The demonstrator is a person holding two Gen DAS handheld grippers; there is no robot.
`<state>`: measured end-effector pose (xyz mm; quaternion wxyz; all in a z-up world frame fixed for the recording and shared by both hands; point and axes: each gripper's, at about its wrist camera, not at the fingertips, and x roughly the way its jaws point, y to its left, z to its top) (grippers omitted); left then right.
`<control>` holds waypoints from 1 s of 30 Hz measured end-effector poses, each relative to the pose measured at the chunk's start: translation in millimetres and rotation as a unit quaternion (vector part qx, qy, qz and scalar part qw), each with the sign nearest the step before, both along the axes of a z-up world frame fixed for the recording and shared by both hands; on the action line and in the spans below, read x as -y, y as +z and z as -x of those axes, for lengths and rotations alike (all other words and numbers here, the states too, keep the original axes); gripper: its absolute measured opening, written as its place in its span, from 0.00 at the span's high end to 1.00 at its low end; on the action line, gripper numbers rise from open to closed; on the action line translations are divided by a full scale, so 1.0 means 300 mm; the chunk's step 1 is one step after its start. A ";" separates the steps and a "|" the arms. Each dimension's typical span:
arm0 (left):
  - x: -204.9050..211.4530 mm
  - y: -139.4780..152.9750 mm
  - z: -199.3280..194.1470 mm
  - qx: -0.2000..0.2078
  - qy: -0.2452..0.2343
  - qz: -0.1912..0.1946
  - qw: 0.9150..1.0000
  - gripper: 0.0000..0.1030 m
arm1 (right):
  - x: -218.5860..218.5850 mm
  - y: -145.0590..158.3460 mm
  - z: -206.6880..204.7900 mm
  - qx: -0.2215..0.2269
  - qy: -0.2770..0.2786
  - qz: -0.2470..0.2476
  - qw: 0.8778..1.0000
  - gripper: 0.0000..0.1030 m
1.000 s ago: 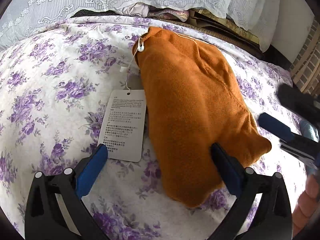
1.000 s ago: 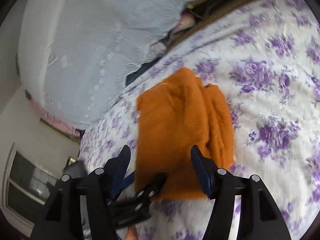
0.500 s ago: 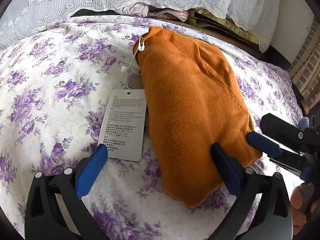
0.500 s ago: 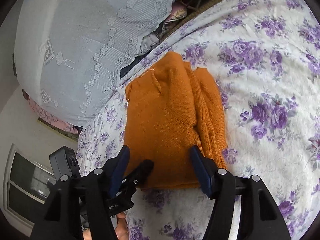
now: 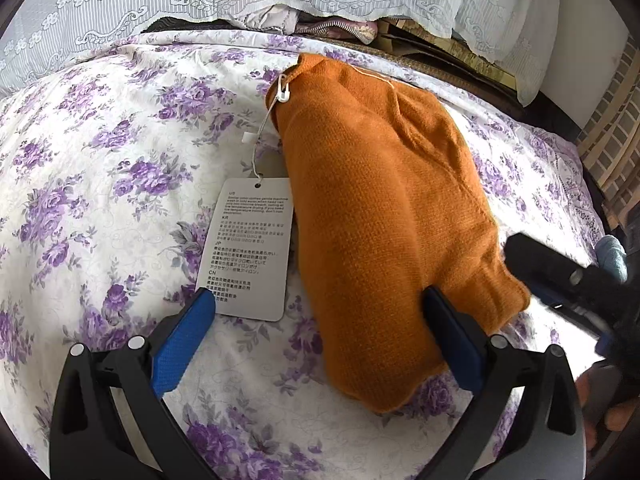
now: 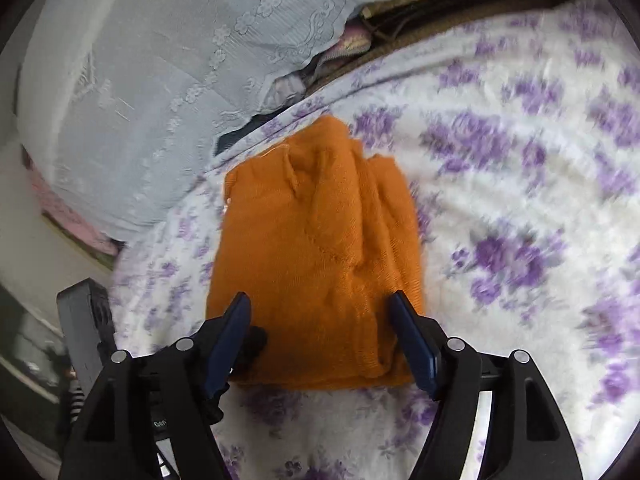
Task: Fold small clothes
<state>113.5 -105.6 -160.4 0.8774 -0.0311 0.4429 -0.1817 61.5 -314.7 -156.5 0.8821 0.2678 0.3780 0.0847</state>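
Left tongs (image 5: 320, 340) wide open, empty; right tongs (image 6: 320, 344) just opening, astride orange sweater (image 6: 316, 264).

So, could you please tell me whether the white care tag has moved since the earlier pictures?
No. The white care tag lies in the same place beside the orange knit garment, over the same purple flowers of the floral bedsheet.
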 end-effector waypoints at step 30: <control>-0.032 0.022 -0.206 -0.104 -0.062 0.197 0.973 0.04 | 0.211 -0.098 -0.207 -0.048 0.041 -0.201 0.978 0.09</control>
